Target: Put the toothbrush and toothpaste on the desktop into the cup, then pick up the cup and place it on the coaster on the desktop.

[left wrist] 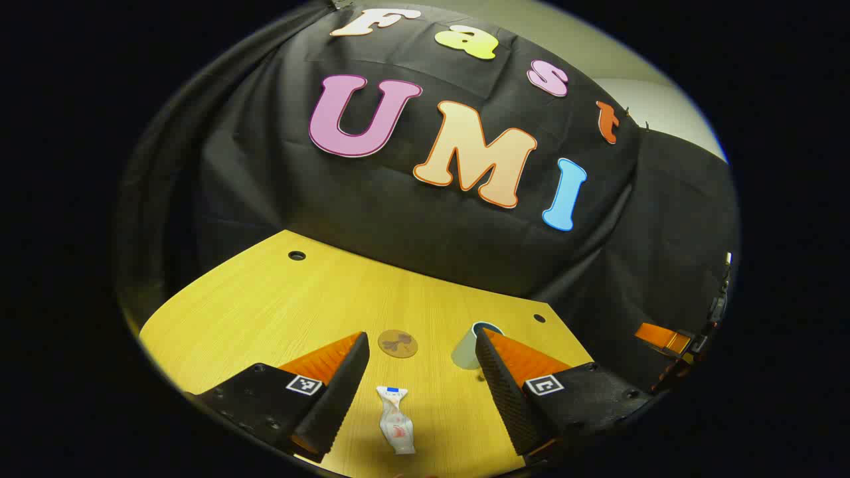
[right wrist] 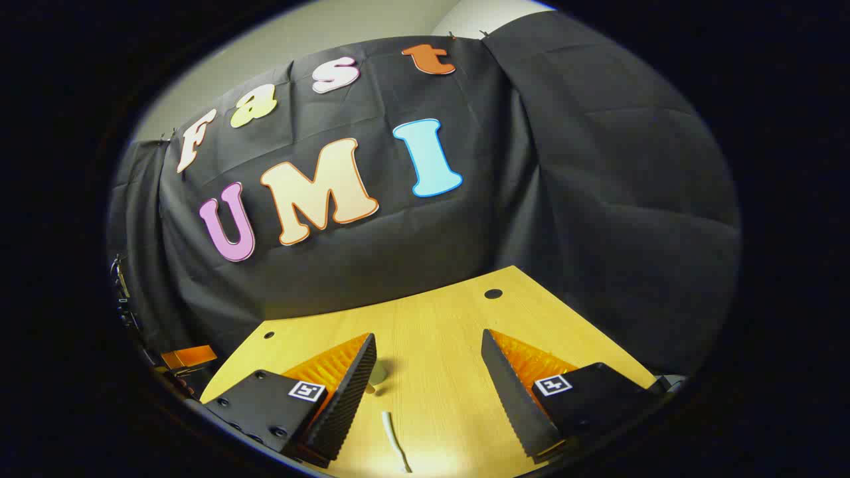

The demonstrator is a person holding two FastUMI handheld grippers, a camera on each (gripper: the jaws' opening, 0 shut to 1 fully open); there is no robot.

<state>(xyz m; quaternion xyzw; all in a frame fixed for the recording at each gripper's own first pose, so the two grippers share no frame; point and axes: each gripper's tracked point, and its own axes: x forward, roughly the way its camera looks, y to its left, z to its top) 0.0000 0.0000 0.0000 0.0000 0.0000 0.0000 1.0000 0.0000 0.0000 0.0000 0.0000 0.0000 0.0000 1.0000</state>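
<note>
In the left gripper view, the left gripper (left wrist: pixel 422 385) hung above the yellow desk (left wrist: pixel 265 305) with its jaws spread wide and nothing between them. The toothpaste (left wrist: pixel 396 420) lay flat on the wood in the gap below the two fingers, touched by neither, its capped end pointing away toward the back. Farther back, the round brown coaster (left wrist: pixel 398 343) sat bare on the desk, and the pale cup (left wrist: pixel 470 345) stood upright just to its side, partly hidden behind one finger; whether anything was inside it could not be told. At the edge of this view the right gripper (left wrist: pixel 671 342) showed off beyond the desk's side. In the right gripper view, that gripper hung over the desk with its jaws wide apart and holding nothing. The toothbrush (right wrist: pixel 396 441), a thin white stick, lay on the wood between and below its fingers, untouched. The cup showed as a pale sliver beside one finger, and the left gripper (right wrist: pixel 189 362) sat low at the far edge. Judging by all this, the task looked barely begun: both the toothpaste and the toothbrush remained to be picked up and dropped into the cup, and the cup was not yet on the coaster.
</note>
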